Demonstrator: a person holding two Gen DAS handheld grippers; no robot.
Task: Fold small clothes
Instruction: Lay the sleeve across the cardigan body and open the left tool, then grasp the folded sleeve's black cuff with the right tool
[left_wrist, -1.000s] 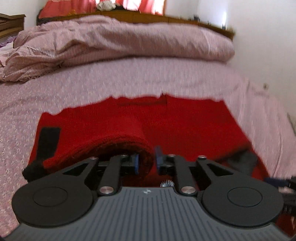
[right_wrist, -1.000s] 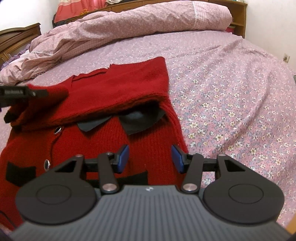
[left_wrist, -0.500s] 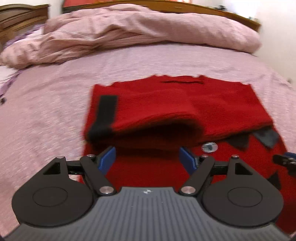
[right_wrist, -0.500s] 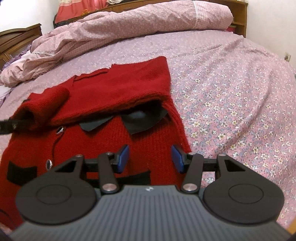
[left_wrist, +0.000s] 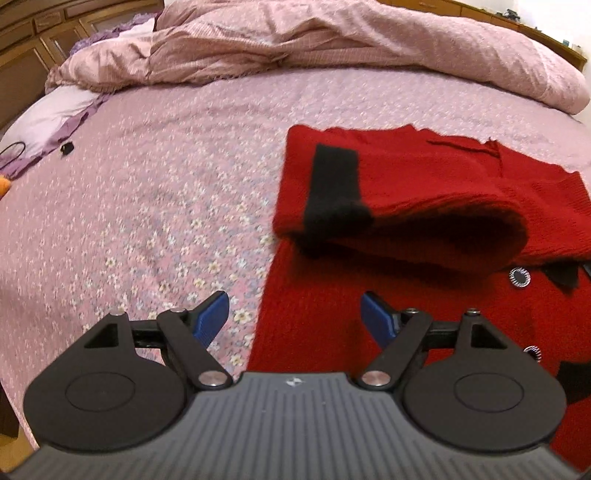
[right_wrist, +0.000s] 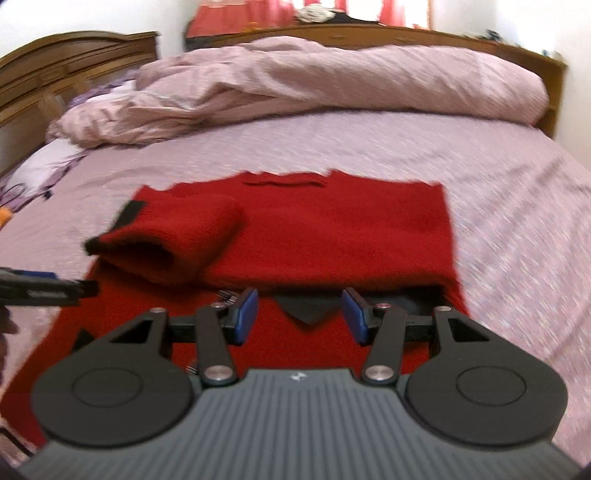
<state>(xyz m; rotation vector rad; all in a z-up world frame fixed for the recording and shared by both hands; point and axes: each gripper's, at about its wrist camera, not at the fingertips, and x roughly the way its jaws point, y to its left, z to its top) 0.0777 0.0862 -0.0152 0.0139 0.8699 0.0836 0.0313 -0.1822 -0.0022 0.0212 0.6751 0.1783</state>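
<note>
Here, a ribbed red knit cardigan (left_wrist: 424, 192) (black-cuffed sleeve folded over) lies on floral bedsheet (left_wrist: 155, 206); both jaws released.

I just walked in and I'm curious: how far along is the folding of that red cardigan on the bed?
Partway. The sleeve with its black cuff already lies folded across the red cardigan. The left gripper has just opened and holds nothing; the right gripper hangs open too. The buttoned lower body lies unfolded.
</note>
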